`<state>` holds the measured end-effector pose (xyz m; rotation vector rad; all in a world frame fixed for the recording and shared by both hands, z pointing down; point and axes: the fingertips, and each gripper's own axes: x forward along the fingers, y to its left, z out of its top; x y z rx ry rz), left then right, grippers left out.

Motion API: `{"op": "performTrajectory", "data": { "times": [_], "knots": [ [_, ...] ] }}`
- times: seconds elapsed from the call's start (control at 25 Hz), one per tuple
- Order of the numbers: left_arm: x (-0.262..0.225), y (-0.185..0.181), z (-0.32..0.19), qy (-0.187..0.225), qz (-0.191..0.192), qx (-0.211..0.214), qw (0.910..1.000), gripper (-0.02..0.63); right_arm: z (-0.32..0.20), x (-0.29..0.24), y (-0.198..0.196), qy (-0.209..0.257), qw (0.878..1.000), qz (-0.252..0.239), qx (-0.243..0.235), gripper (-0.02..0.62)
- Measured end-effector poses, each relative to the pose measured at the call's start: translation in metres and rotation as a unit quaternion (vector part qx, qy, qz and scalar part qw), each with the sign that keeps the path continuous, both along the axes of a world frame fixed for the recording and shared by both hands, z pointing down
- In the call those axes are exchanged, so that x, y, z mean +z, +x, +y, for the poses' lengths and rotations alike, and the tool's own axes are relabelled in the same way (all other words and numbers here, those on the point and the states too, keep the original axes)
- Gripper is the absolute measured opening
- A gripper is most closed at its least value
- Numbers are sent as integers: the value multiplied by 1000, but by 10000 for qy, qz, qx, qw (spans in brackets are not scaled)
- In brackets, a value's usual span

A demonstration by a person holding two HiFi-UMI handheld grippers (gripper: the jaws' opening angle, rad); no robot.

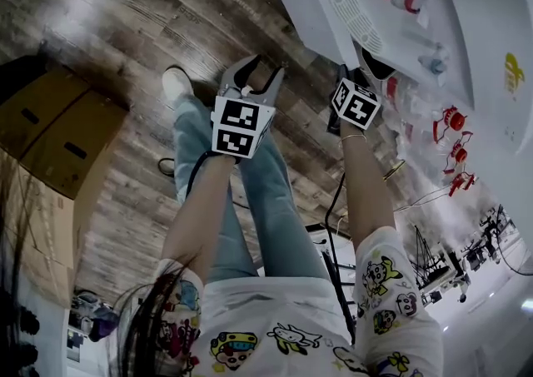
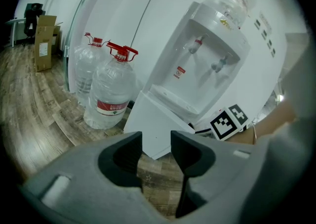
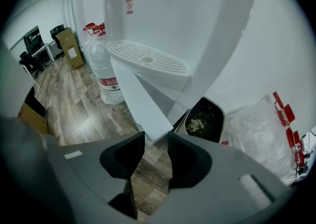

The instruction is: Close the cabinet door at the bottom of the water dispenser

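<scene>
Head view: the person stands before the water dispenser (image 1: 466, 1), whose cabinet door (image 1: 298, 5) juts out open from its base; the left hand-held gripper (image 1: 251, 76) hangs over the wooden floor (image 1: 108, 9) clear of the dispenser, and the right hand-held gripper (image 1: 350, 84) sits closer, just in front of the dispenser's foot. Left gripper view: the jaws stand apart with nothing between them; beyond them the door swings out from the dispenser's bottom, two water bottles (image 2: 111, 94) stand beside the dispenser, and the right tool's marker cube (image 2: 229, 121) shows at the dispenser's base. Right gripper view: the jaws stand apart and aim at the door's free lower corner, below the dispenser's drip tray (image 3: 148, 60); a dark bin (image 3: 202, 119) sits next to the dispenser. The corner lies at the mouth of the jaws, though whether a pad touches it is not clear from this angle. Step in hand, by judgement: approach to the door's free edge, the closing itself not yet done. The next move calls for a pad set against the outer face and a steady push toward the dispenser's base until the panel lies flush.
</scene>
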<state>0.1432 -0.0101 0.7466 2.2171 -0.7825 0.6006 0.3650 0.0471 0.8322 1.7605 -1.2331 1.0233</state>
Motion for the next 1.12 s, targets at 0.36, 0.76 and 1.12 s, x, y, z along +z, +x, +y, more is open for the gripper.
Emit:
{"op": "performTrajectory", "data": {
  "times": [0.36, 0.76, 1.12],
  "knots": [
    [1, 7, -2, 24, 87, 40, 10000, 178, -9, 3, 30, 5, 9993, 179, 341, 120],
    [17, -16, -7, -76, -34, -138, 9999, 178, -16, 10, 49, -80, 9979, 381, 520, 89],
    [18, -16, -8, -64, 23, -93, 9999, 178, -23, 11, 64, -132, 9965, 577, 589, 77]
  ]
}}
